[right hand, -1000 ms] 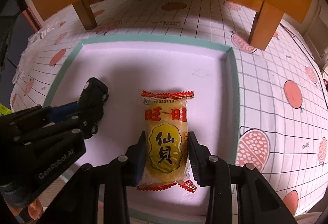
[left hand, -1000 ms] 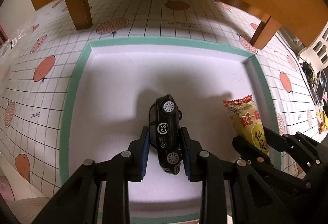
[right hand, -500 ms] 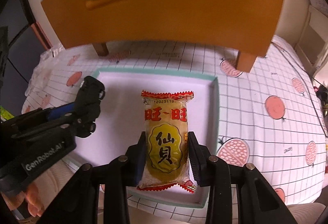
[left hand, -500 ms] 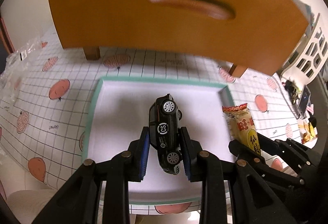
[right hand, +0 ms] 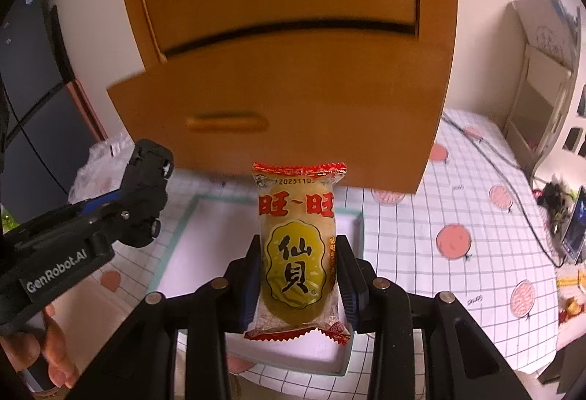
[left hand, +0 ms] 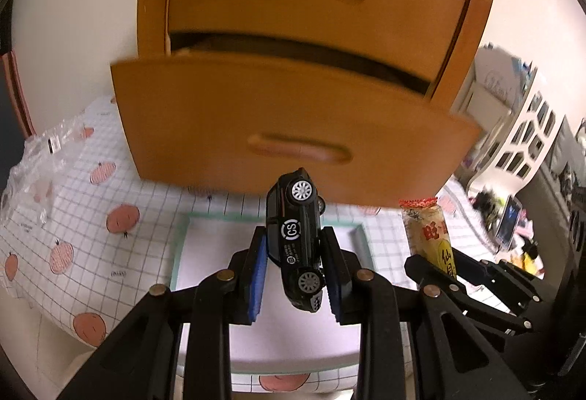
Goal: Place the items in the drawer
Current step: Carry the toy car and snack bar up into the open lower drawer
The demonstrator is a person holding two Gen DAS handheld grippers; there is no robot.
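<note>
A black toy car [left hand: 296,239] with white wheels hangs nose up between the blue pads of my left gripper [left hand: 295,253], which is shut on it. My right gripper [right hand: 298,275] is shut on a yellow and red snack packet [right hand: 298,246]; that packet [left hand: 432,239] also shows at the right of the left wrist view. The car [right hand: 146,195] appears at the left of the right wrist view. Ahead stands an orange wooden cabinet whose lower drawer [left hand: 293,129] is pulled out above the upper closed drawer front [left hand: 315,4]. Both items hang just below the open drawer's front.
A white tray with a teal rim [left hand: 179,253] lies below on a checked tablecloth with pink fruit prints [left hand: 73,217]. Crumpled clear plastic [left hand: 33,151] lies at the left. A person's hand [right hand: 55,356] holds the left gripper. White shelving [left hand: 531,129] stands to the right.
Both grippers have risen from the tray with the car and the packet still held. The view has tilted up from the cabinet's underside to its two drawer fronts.
</note>
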